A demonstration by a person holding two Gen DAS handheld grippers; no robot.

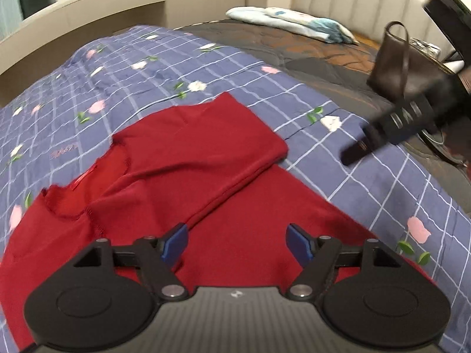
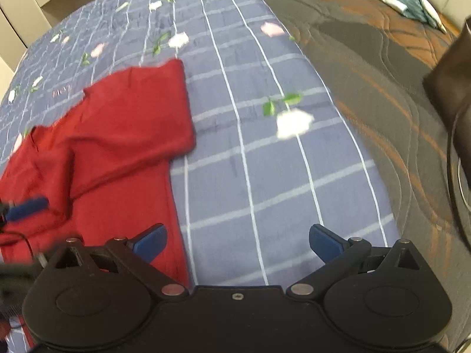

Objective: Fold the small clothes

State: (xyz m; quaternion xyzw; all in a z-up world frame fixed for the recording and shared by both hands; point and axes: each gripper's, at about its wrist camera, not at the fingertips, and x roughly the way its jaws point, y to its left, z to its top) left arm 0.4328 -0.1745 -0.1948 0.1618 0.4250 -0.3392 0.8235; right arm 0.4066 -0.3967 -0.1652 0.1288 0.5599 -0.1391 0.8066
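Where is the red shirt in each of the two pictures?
Left wrist view: the red shirt fills the lower middle and left, right under the open left tongs.
Right wrist view: the red shirt lies on the left side; the right tongs hang open mostly over the blue checked blanket.
Shared landmark: the white flower printed beside the shirt.

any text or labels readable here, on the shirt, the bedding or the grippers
Nothing reads clearly.
Red tag inside the red shirt collar: no lettering legible.
Pink embroidered word on the blue checked quilt: too blurred, seen upside down.
Small emblem on the left gripper body: a symbol, not text.
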